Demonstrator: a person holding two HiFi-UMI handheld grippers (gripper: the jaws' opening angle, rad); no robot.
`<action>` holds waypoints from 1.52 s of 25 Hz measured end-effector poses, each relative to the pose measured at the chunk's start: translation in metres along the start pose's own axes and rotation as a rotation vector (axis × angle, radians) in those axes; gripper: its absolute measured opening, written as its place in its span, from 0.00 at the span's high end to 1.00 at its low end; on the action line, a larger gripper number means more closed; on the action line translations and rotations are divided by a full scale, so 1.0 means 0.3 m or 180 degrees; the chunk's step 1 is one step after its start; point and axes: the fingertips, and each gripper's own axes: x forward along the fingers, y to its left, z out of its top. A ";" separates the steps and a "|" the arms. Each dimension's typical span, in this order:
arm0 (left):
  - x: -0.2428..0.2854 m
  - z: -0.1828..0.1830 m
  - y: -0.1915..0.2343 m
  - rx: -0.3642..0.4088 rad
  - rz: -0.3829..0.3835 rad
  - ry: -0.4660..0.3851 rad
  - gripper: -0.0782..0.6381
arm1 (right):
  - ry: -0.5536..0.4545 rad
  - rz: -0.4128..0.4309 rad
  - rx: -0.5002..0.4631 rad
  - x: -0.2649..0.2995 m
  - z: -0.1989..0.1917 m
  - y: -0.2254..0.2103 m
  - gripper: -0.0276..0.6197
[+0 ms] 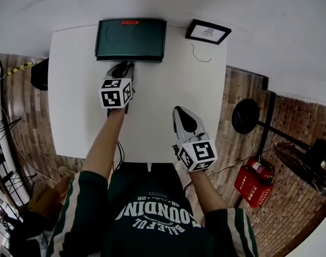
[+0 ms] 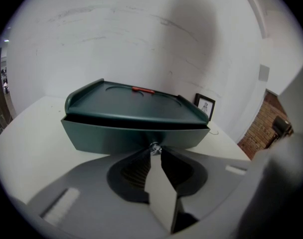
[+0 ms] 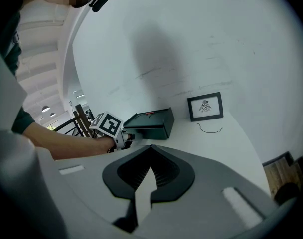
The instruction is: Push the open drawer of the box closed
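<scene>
A dark green box with a red latch stands at the far edge of the white table. Its drawer front stands out a little from the body, with a dark gap under the lid. A small metal knob sits in the middle of the drawer front. My left gripper is right at the drawer, its tips closed round that knob. In the right gripper view the left gripper touches the box. My right gripper hovers shut over the table's near right part, holding nothing.
A framed picture leans on the wall right of the box, with a thin cord lying before it. On the floor to the right stand a red fire extinguisher and a black round stand. The table's near edge runs by the person's body.
</scene>
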 end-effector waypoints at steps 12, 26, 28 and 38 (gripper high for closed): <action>0.024 0.028 0.008 -0.0029 0.0008 -0.0023 0.72 | -0.0011 -0.0113 0.0061 -0.025 -0.010 -0.027 0.96; -0.032 0.036 -0.018 0.0090 -0.0016 -0.0124 0.70 | -0.0044 -0.0125 -0.0008 -0.053 0.000 -0.026 0.96; -0.072 0.030 -0.021 0.0109 -0.0037 -0.0153 0.70 | -0.0065 -0.0076 -0.0041 -0.053 0.009 -0.011 0.96; -0.352 -0.044 -0.104 0.0385 -0.0128 -0.0244 0.82 | -0.0252 0.0182 -0.0280 -0.094 0.110 0.080 0.96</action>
